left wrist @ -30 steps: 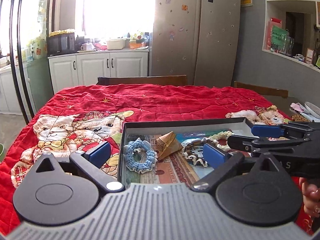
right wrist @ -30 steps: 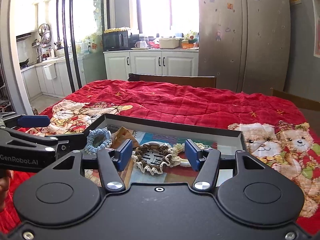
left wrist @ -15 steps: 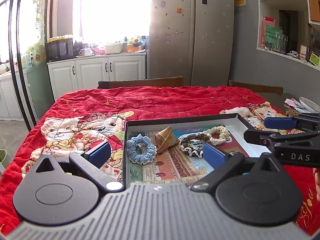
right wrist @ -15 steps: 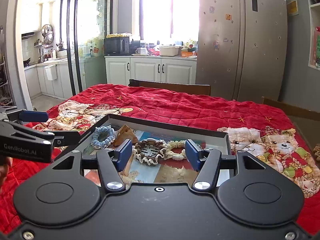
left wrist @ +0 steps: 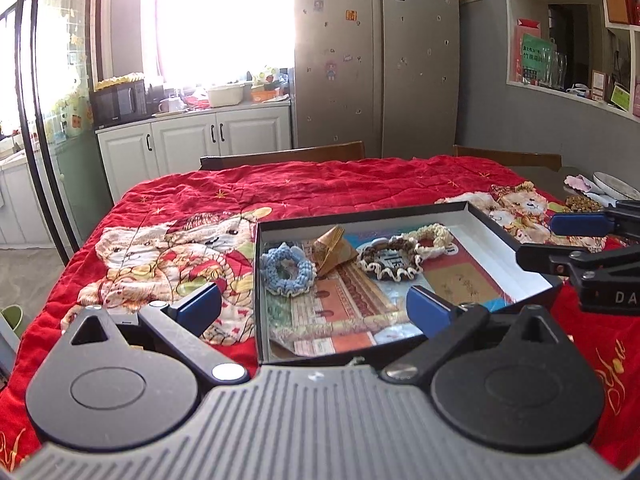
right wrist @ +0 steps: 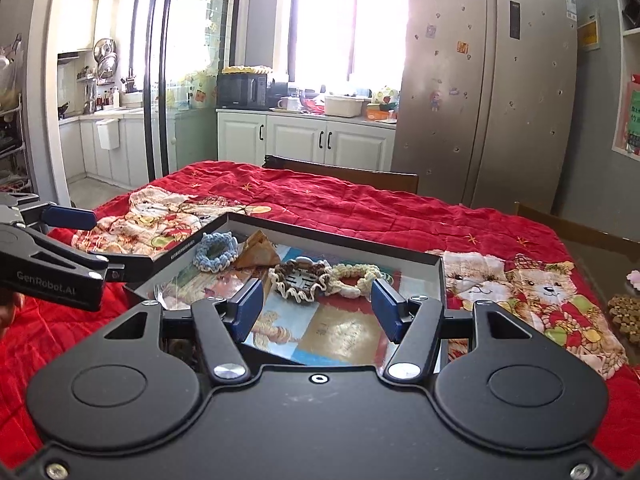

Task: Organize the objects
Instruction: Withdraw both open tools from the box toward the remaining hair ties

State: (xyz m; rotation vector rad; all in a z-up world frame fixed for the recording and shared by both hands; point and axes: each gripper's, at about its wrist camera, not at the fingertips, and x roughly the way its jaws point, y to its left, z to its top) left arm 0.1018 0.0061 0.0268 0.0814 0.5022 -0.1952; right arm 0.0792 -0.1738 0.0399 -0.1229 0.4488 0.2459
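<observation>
A shallow black box (left wrist: 496, 236) (right wrist: 434, 276) lies on the red blanket. Inside it rest a blue crocheted ring (left wrist: 287, 269) (right wrist: 215, 251), a brown paper cone (left wrist: 334, 252) (right wrist: 258, 256), a brown-and-cream ruffled piece (left wrist: 390, 261) (right wrist: 302, 280) and a cream ring (left wrist: 434, 236) (right wrist: 356, 278). My left gripper (left wrist: 314, 306) hangs open in front of the box's near left corner, holding nothing. My right gripper (right wrist: 318, 308) is open in front of the box's near edge, empty. Each gripper shows from the side in the other's view: the right gripper (left wrist: 576, 240) and the left gripper (right wrist: 96, 236).
A red bear-print blanket (left wrist: 340, 188) covers the table. Wooden chair backs (left wrist: 284, 158) stand at the far edge. A plate and small items (left wrist: 600, 192) sit at the right. White cabinets (right wrist: 304, 140) and a fridge (right wrist: 484, 92) stand behind.
Both grippers have drawn back from the box, so it looks smaller and farther in both views. The items in the box have not moved. Both grippers stay open.
</observation>
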